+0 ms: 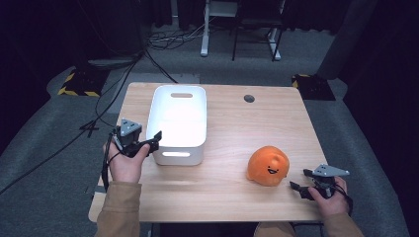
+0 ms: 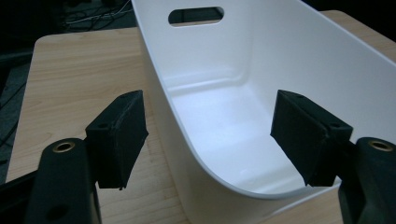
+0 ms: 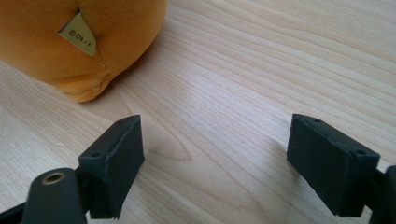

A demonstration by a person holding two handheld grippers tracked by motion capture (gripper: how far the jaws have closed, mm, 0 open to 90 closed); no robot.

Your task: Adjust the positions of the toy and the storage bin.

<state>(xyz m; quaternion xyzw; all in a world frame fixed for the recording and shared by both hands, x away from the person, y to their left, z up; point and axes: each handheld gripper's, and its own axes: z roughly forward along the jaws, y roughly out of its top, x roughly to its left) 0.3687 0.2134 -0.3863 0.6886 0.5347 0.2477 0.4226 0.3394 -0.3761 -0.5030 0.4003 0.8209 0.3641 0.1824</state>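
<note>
We held the left gripper [image 2: 210,140], jaws wide, astride the white bin's [image 1: 180,118] near wall. The right gripper [image 3: 219,163], equally wide, needed centring on the orange plush [image 1: 268,166] just beside it on the surface [image 1: 222,187].

In the right gripper view the orange plush toy [image 3: 70,42] runs off the top and left edges, and the print on its small tag [image 3: 80,35] is too small to read. In the left gripper view the white bin [image 2: 261,70] is cut by the top, right and bottom edges; its near wall hides the table behind it. In the high view both forearms leave the bottom edge.
</note>
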